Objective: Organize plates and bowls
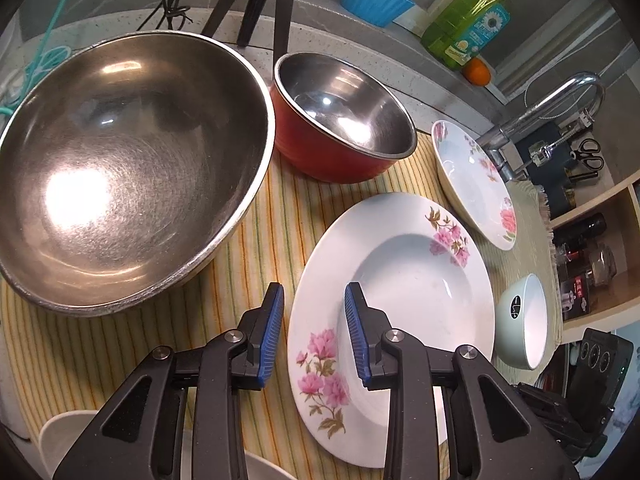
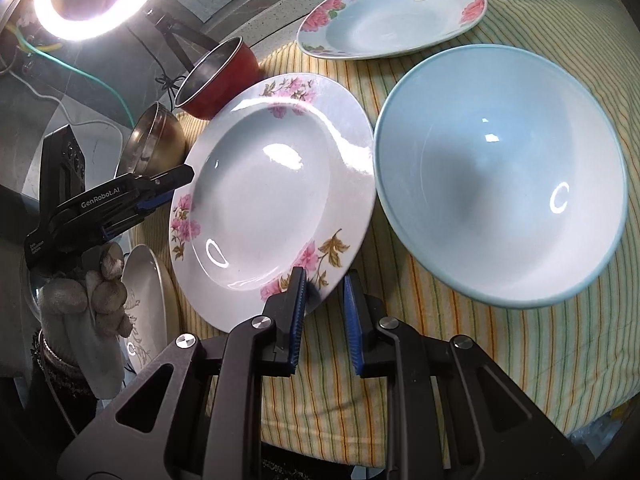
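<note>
Left wrist view: rides on the left gripper (image 1: 314, 332), low over the yellow striped cloth (image 1: 248, 240), facing the back wall with the green soap bottle (image 1: 468, 20) and chrome tap (image 1: 560, 104).
Left wrist nearness: close; the large stainless steel bowl (image 1: 128, 168) fills its left half.
Right wrist view: rides on the right gripper (image 2: 324, 316), looking in from the opposite edge of the cloth (image 2: 500, 340), towards the glowing ring lamp (image 2: 96, 0).
Right wrist nearness: close to the pale blue ceramic bowl (image 2: 500, 172).
Shared: the white deep plate with pink flowers (image 1: 392, 320) (image 2: 276, 196), the red steel-lined bowl (image 1: 344, 120) (image 2: 220, 76), the second floral plate (image 1: 476, 184) (image 2: 392, 12).
Cross-sight: the right view catches the left gripper (image 2: 160, 192) and its gloved hand (image 2: 92, 296).
</note>
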Demonstrator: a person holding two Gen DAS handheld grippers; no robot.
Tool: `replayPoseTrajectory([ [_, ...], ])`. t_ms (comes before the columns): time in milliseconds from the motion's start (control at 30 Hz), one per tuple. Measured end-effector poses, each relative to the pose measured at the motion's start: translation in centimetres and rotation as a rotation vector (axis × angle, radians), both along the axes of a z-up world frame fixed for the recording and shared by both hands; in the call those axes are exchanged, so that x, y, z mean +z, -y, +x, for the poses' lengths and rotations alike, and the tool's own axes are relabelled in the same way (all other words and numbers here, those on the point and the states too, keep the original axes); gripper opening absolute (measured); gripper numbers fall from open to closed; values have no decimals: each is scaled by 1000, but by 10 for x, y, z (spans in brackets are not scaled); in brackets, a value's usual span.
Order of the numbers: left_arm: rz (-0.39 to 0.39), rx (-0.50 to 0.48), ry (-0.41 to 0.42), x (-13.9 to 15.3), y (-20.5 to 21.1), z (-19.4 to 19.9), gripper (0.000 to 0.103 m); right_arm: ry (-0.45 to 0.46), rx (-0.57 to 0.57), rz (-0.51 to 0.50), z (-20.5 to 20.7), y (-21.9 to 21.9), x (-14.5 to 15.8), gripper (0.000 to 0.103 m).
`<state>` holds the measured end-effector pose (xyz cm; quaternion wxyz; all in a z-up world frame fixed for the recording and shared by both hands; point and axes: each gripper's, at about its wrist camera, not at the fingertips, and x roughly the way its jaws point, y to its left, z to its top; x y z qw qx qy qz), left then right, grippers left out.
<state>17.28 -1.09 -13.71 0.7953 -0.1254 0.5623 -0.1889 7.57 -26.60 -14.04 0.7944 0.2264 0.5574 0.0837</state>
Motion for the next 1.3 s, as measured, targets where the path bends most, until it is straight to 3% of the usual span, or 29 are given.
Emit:
replayPoseTrajectory([
  [633,49,-46,1,-1,8,-14,27,2,45,-36,-1,-3,2,20],
  [1300,92,-65,-6,1,18,-41,27,-17,90,-28,-37,-1,1,20],
])
